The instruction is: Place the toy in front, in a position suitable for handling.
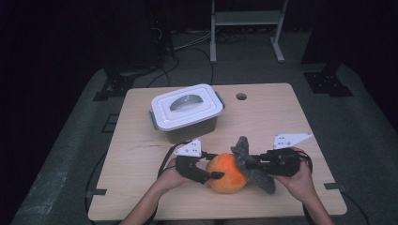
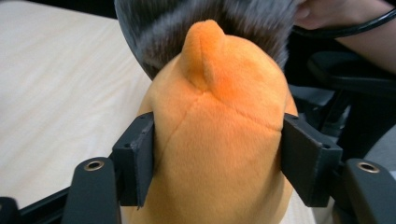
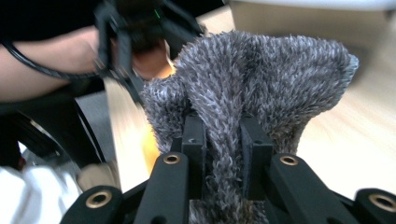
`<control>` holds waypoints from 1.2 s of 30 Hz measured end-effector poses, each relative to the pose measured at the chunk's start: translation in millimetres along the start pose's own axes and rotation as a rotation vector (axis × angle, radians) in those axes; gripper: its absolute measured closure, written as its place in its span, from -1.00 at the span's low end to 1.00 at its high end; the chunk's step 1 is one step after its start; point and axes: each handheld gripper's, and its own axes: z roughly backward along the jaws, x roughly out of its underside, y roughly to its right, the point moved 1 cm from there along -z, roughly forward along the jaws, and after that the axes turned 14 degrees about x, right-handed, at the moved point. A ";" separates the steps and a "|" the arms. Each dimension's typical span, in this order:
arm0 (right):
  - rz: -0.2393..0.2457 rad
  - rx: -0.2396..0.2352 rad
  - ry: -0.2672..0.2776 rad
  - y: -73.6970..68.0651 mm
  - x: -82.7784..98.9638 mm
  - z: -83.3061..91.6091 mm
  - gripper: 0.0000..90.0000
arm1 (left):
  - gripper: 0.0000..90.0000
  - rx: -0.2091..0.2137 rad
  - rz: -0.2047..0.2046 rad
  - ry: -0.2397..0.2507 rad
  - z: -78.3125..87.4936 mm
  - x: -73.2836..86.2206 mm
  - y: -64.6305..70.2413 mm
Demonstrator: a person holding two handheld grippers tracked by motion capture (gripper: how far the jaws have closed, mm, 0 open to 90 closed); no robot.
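We see the orange plush toy [image 1: 226, 173] lying close to the near edge of the counter [image 1: 141, 187], a little right of the middle, with bare wood to its left and a wide free stretch behind it on the right. Our left hand-held gripper [image 1: 217, 165] has its jaws set against the toy's orange body, one pad on each flank. Our right hand-held gripper [image 1: 251, 162] pinches a fold of the grey furry part [image 1: 251, 166] tight between nearly closed jaws. Toward the far left of the counter stands a grey storage box [image 1: 187, 114] with its white lid [image 1: 185, 105] on, so we cannot tell what is inside.
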 end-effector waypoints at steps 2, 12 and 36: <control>0.021 -0.011 0.001 -5.4 -6.2 -4.8 0.66 | -0.21 -0.012 -0.004 -0.008 0.8 -1.5 1.3; -0.037 0.007 -0.085 9.6 14.2 -19.1 0.68 | -0.19 -0.061 0.000 -0.023 6.2 -3.7 1.7; -0.054 0.021 -0.134 19.2 22.7 -13.0 0.67 | -0.26 -0.066 0.008 -0.086 -5.8 4.6 -2.4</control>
